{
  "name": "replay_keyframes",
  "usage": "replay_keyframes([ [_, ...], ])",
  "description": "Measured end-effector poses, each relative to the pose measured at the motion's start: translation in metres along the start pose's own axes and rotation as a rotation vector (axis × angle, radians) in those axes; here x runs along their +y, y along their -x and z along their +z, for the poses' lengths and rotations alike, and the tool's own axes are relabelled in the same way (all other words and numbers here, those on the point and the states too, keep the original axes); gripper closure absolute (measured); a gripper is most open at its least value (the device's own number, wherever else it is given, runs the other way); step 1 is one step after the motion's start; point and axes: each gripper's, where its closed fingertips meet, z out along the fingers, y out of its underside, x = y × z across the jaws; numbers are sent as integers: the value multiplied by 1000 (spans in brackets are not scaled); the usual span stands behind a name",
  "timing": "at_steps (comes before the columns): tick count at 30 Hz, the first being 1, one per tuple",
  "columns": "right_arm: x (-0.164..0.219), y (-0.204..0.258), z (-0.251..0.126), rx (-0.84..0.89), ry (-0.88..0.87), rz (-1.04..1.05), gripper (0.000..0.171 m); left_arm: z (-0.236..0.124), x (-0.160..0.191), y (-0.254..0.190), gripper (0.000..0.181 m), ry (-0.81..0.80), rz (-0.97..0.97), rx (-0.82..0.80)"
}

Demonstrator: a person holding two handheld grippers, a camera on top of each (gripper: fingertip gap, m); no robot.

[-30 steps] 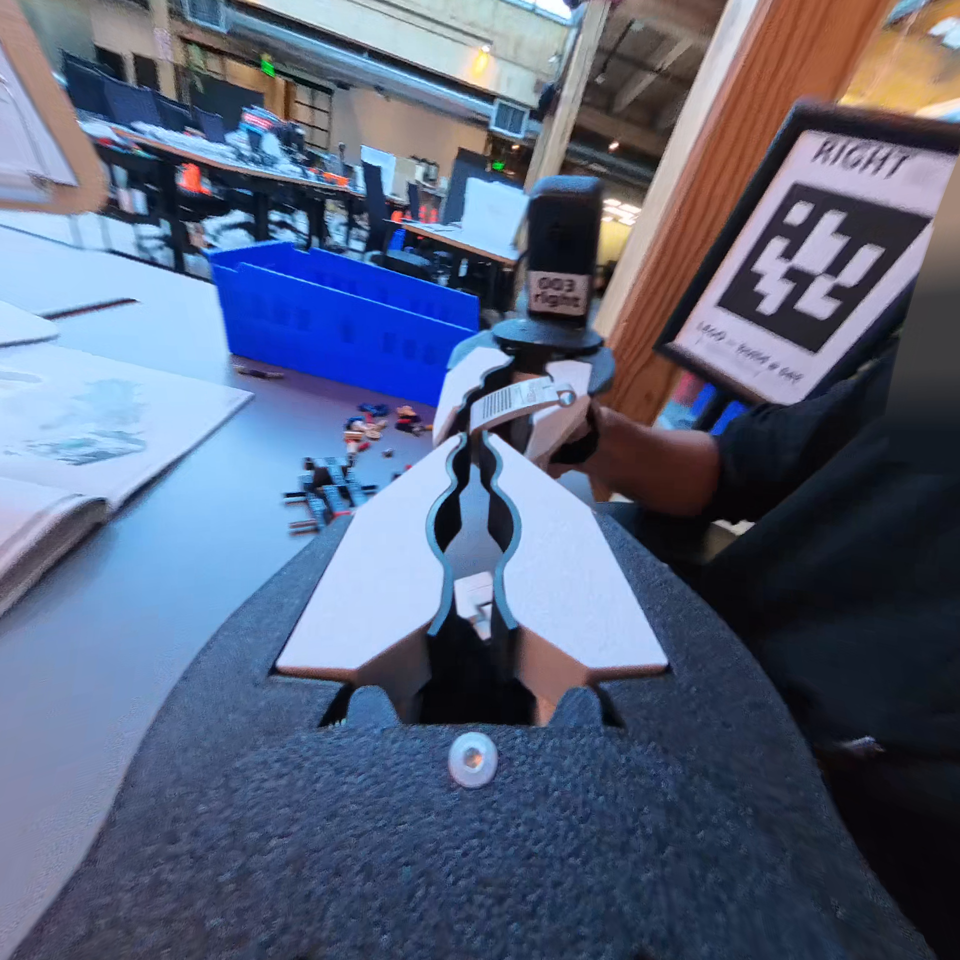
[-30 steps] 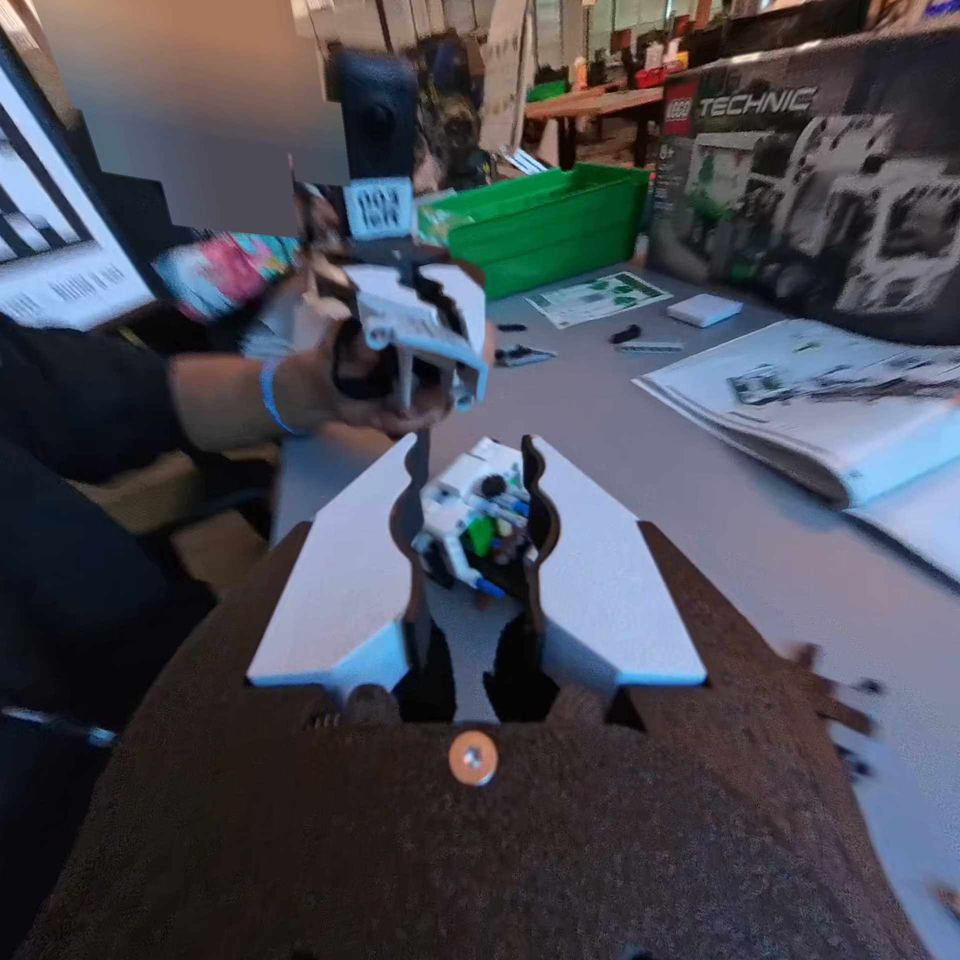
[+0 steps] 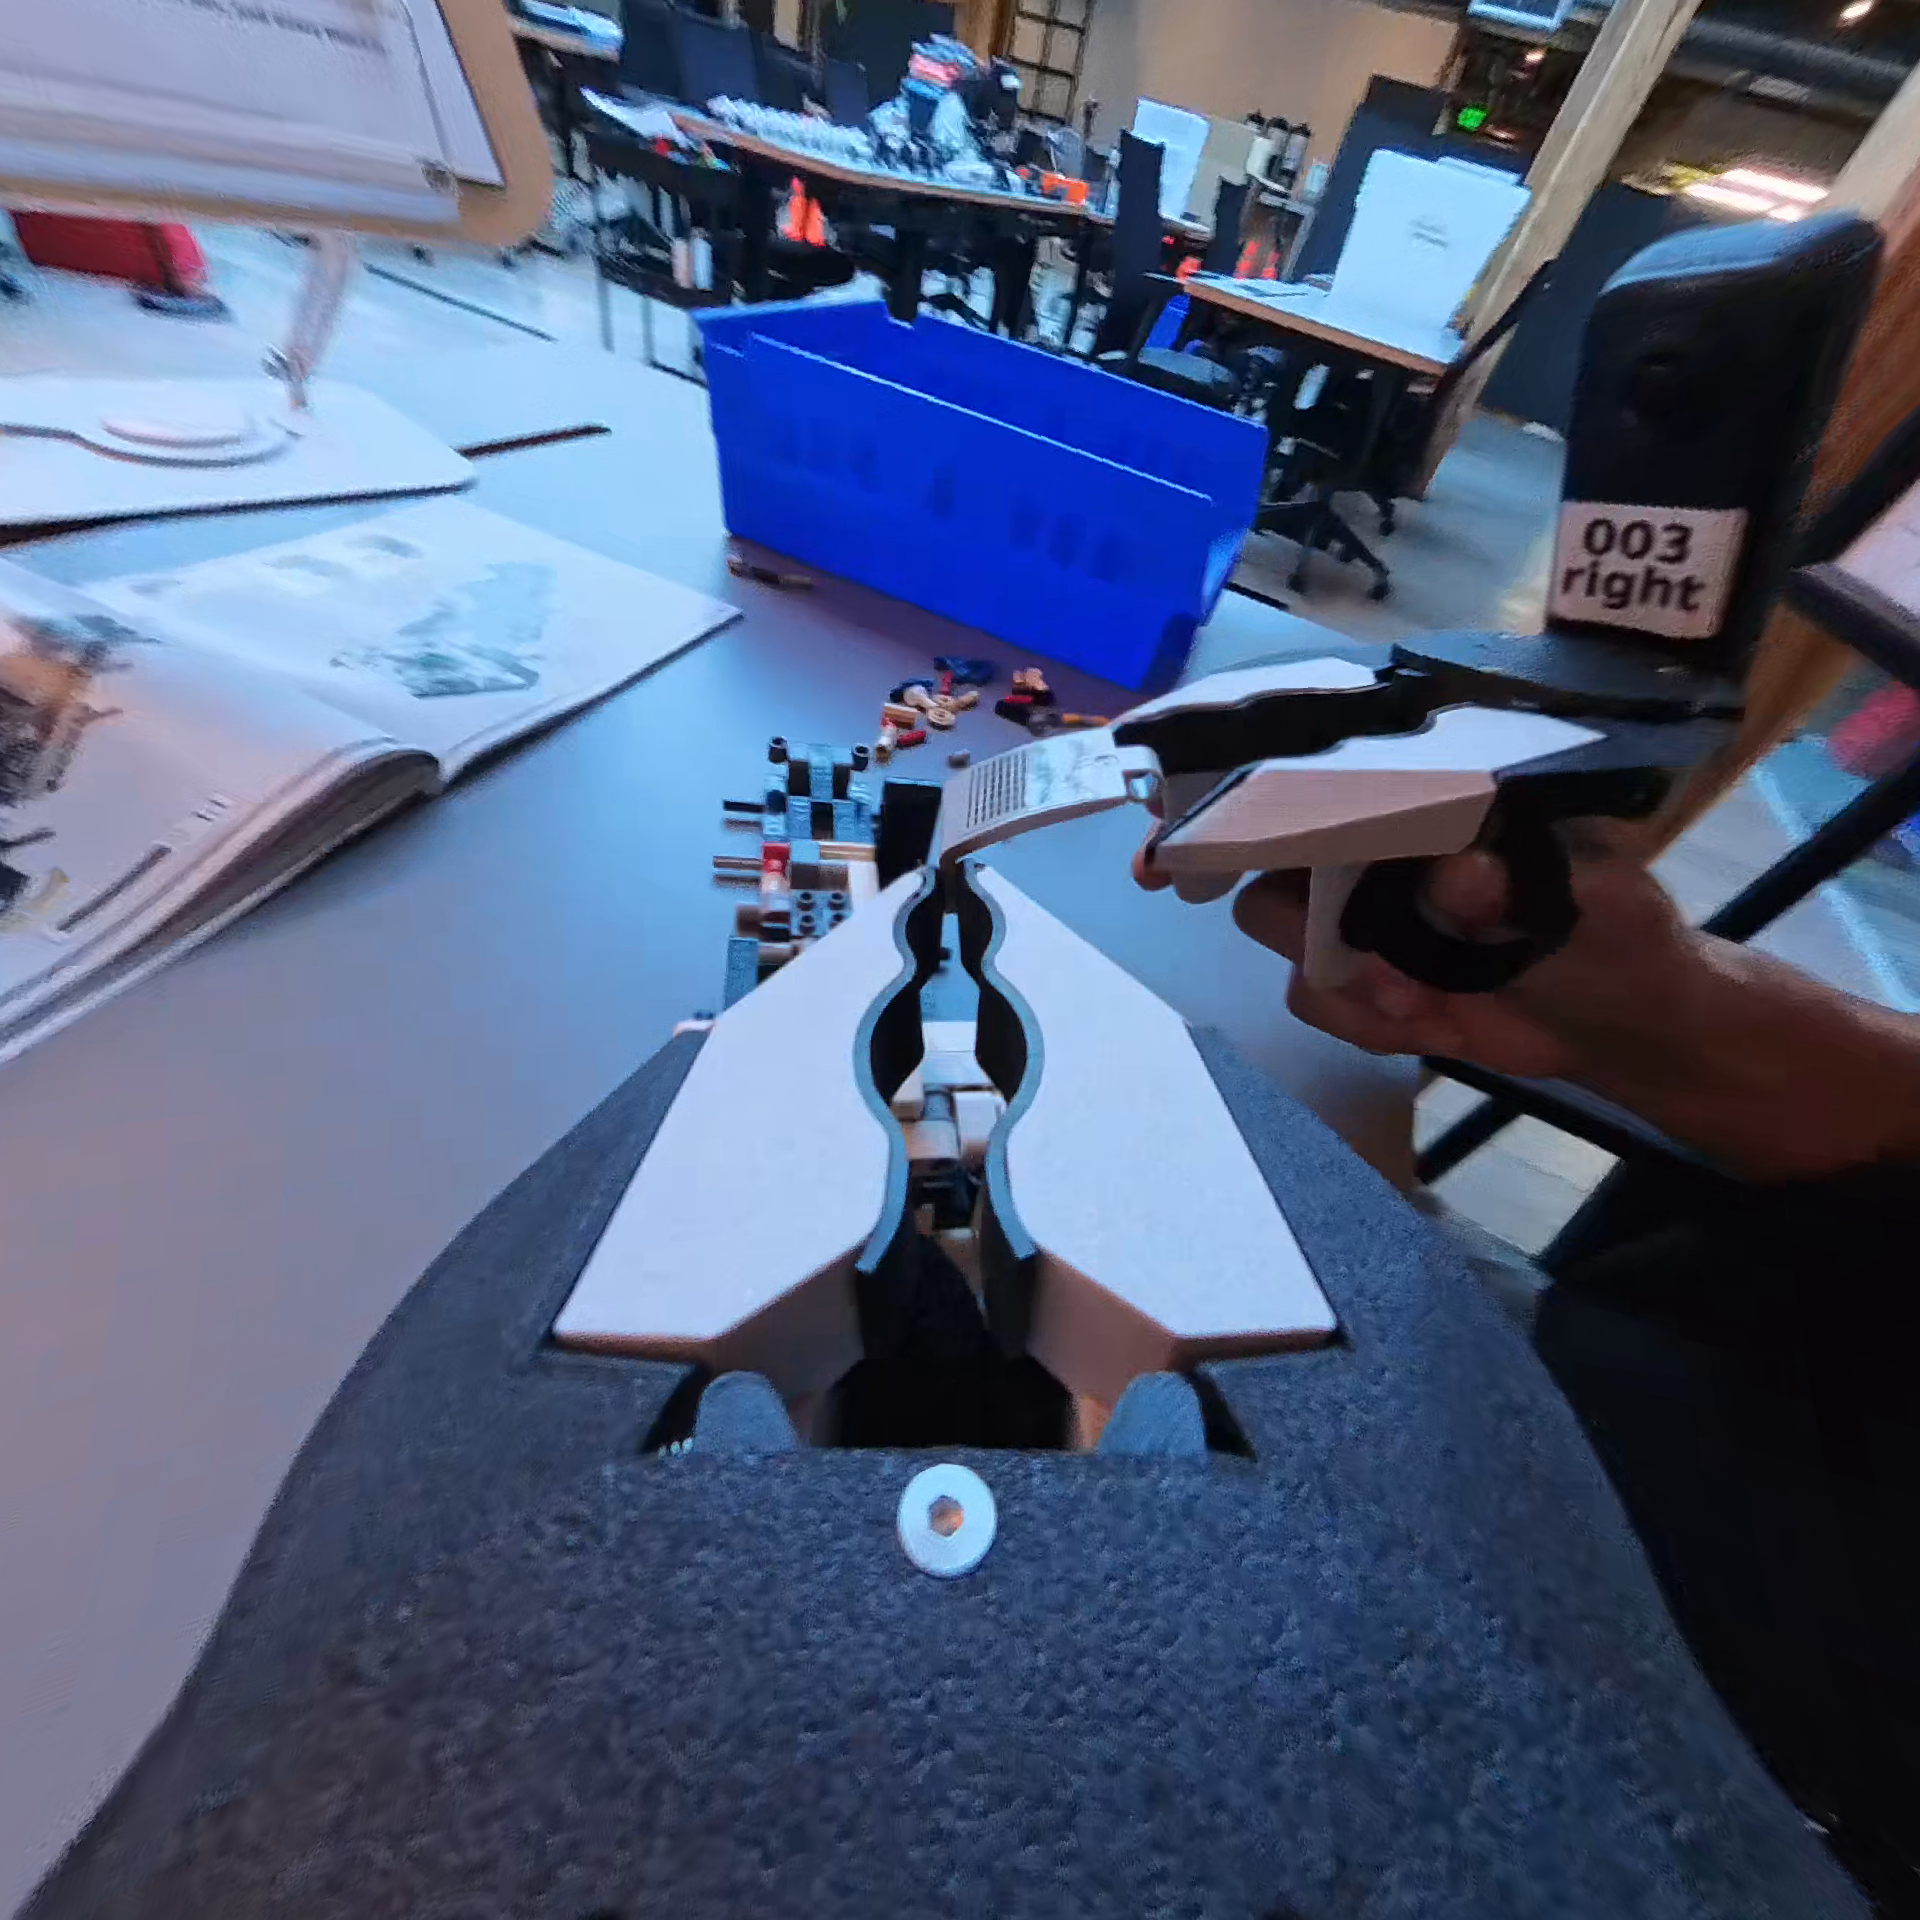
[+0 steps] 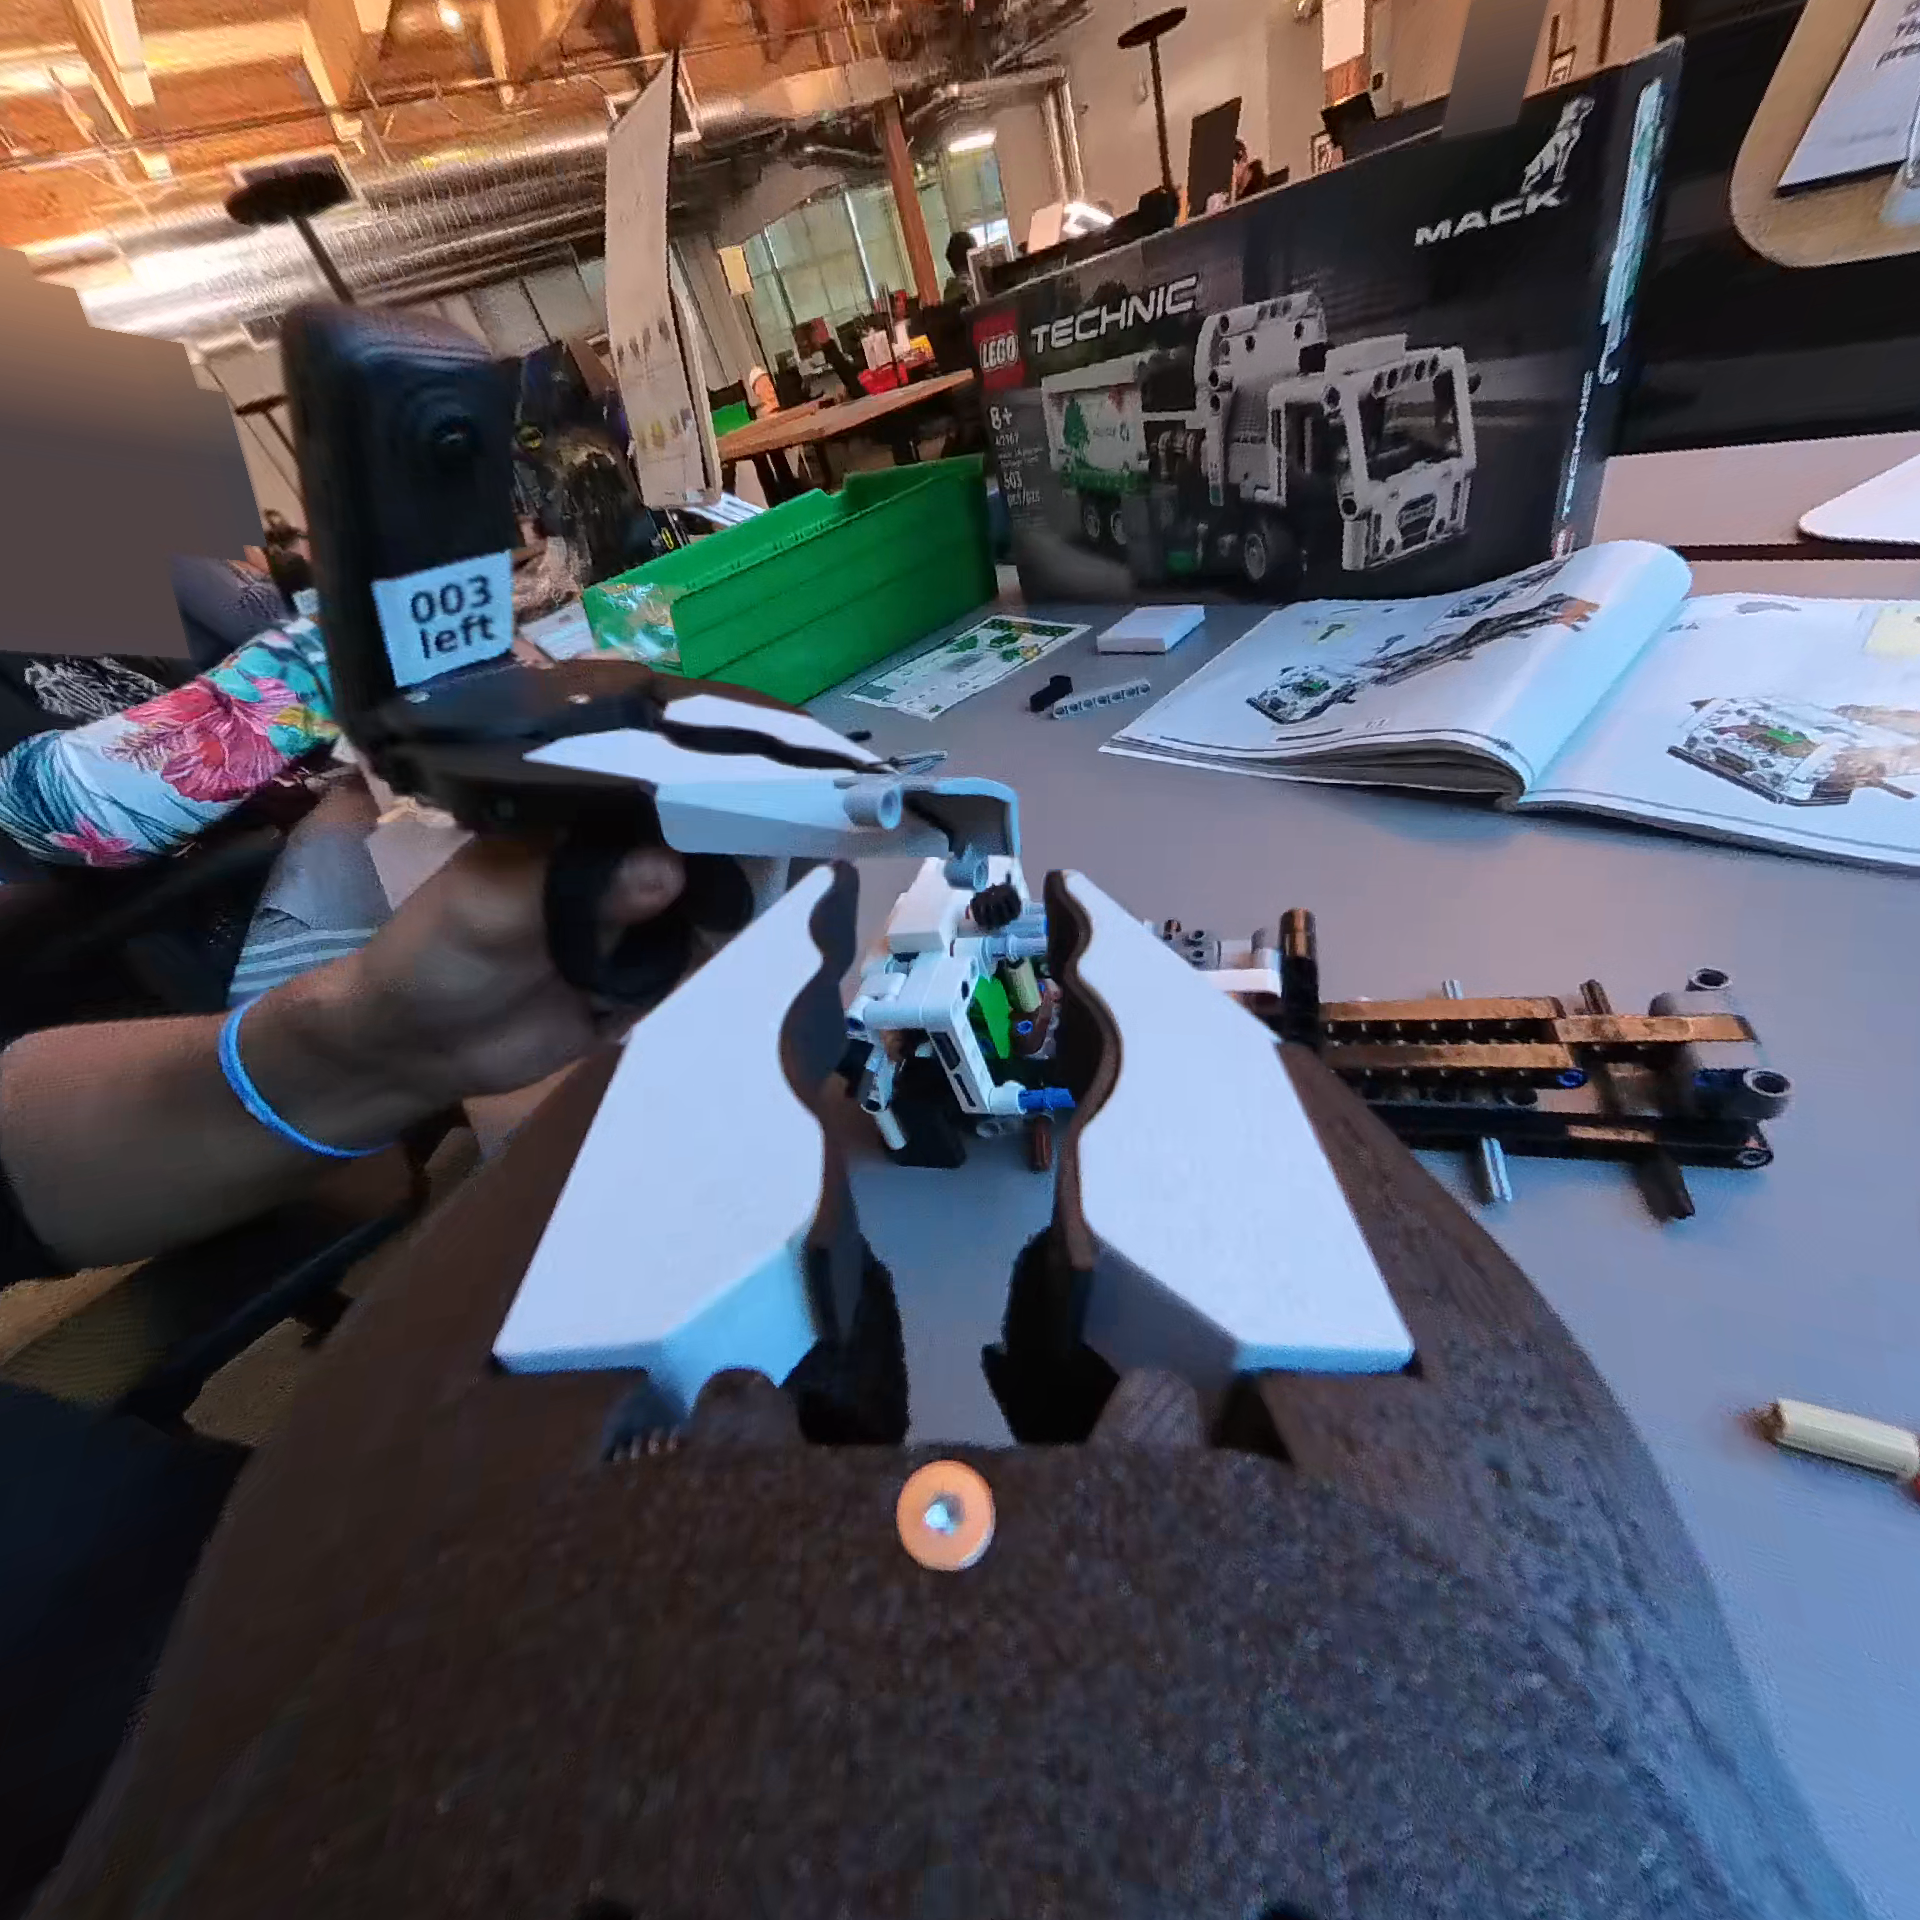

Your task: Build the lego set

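Note:
My right gripper (image 4: 940,894) is shut on a white cab assembly (image 4: 935,1018) with green and black parts inside. In the left wrist view this gripper (image 3: 1132,769) shows at the right, and the assembly's white grille panel (image 3: 1029,795) sticks out of its tips. My left gripper (image 3: 951,883) is shut on a white curved panel piece (image 3: 940,1070). In the right wrist view the left gripper (image 4: 883,774) holds that panel (image 4: 966,816) right at the top of the cab assembly. A long black chassis frame (image 4: 1507,1060) lies on the grey table and also shows in the left wrist view (image 3: 810,821).
A blue bin (image 3: 966,520) stands beyond small loose pieces (image 3: 956,707). An open instruction book (image 4: 1455,707) lies at the right, behind it the set's box (image 4: 1299,416) and a green bin (image 4: 810,592). A grey beam (image 4: 1101,698) and a tan piece (image 4: 1839,1439) lie loose. The grippers are tip to tip, or close to it.
Both grippers have come down toward the table over the chassis. The right gripper has swung from straight ahead of the left one to its right side. Both grips are unchanged.

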Motion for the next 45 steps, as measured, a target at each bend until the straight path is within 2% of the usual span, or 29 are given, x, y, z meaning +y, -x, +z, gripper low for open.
replay_keyframes([
  [4,9,-2,10,18,33,-40,141,4,-5,-2,181,-65,135,-100],
  [6,5,-9,12,52,-8,-25,148,6,-8,-8,181,-85,191,-108],
  [7,2,-11,12,53,-40,-4,156,7,-6,-11,181,-80,222,-112],
  [9,-2,-9,11,8,-76,40,158,8,-4,-12,181,-70,280,-145],
  [15,-2,-1,10,-60,-108,30,159,5,-4,-19,181,-95,295,-176],
  [18,9,-10,6,10,-18,-36,171,0,-1,-6,181,-42,323,-270],
  [22,15,4,-2,-23,34,-48,135,-5,4,10,181,17,488,-424],
  [24,12,9,0,16,14,-77,130,-3,8,7,181,23,525,-426],
  [29,7,6,15,103,6,-128,134,0,11,-2,181,22,542,-399],
  [32,2,-1,17,183,16,-198,159,-2,10,-1,181,23,569,-418],
  [36,-4,7,20,138,25,-195,156,-10,3,0,181,-1,660,-474],
  [38,-2,8,21,127,63,-173,141,-10,3,4,181,23,680,-495],
  [40,-2,13,21,99,79,-132,136,-12,2,7,181,20,714,-519],
  [45,10,7,23,134,170,-177,146,-11,3,7,181,32,757,-523],
])
